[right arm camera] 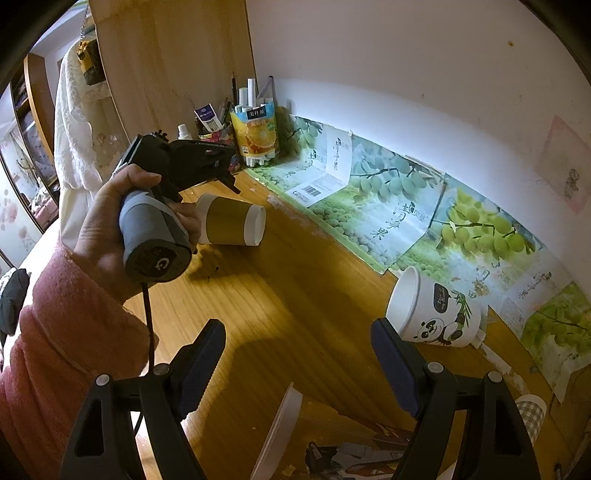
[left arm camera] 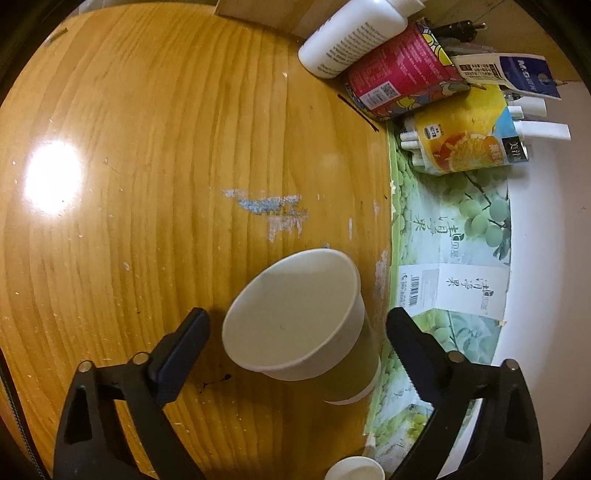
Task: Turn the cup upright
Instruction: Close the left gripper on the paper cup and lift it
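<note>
A brown paper cup with white rim and base (left arm camera: 314,325) lies on its side on the wooden desk (left arm camera: 147,184), mouth facing the left wrist camera. My left gripper (left arm camera: 299,332) is open with a finger on each side of the cup, not touching it. In the right wrist view the same cup (right arm camera: 232,221) lies under the left gripper, which a hand holds over it. My right gripper (right arm camera: 299,358) is open and empty above the desk. A white panda cup (right arm camera: 432,314) lies tipped on its side just right of it.
Pen holders, a white bottle (left arm camera: 351,33) and an orange carton (left arm camera: 469,136) crowd the back corner. Grape-print paper (right arm camera: 388,206) lines the wall edge. A white lid (right arm camera: 277,432), a checked cup (right arm camera: 532,413) and scraps lie near the front.
</note>
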`<action>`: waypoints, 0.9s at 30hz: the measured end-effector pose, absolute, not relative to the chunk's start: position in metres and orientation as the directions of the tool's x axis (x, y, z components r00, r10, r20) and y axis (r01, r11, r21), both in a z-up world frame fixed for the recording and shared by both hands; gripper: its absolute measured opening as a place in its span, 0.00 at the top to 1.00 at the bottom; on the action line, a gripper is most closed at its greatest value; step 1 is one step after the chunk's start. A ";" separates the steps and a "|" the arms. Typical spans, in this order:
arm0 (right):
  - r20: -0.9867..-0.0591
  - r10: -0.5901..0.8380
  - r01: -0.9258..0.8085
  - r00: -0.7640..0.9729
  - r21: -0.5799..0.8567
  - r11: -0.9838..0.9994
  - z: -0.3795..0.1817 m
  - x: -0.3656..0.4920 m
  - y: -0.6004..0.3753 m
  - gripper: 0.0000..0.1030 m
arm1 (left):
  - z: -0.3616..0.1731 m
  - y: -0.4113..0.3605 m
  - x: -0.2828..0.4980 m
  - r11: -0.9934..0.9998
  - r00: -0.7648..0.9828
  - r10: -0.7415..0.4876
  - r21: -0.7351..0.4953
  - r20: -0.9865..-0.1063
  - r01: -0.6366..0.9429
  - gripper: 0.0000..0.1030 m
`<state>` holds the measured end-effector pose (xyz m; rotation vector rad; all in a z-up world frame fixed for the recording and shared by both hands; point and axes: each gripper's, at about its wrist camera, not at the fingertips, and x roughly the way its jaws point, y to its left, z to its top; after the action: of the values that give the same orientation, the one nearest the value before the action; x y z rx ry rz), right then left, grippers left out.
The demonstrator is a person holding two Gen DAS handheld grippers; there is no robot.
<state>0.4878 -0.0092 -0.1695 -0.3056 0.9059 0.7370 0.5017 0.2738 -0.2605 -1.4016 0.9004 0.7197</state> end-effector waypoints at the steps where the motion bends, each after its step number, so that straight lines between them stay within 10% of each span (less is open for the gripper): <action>1: -0.801 0.447 -0.691 0.399 0.058 0.720 -0.169 0.488 -0.009 0.21 | -0.261 0.274 0.501 0.057 0.506 -0.094 -0.512 -0.857 -0.857 0.10; 27: -0.777 0.478 -0.707 0.408 0.062 0.705 -0.148 0.467 -0.004 0.21 | -0.240 0.265 0.488 0.237 0.468 -0.186 -0.501 -0.864 -0.832 0.22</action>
<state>0.4667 -0.0040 -0.1477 -0.2961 0.8695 0.7604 0.4878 0.2648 -0.2397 -1.2857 1.0269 0.5706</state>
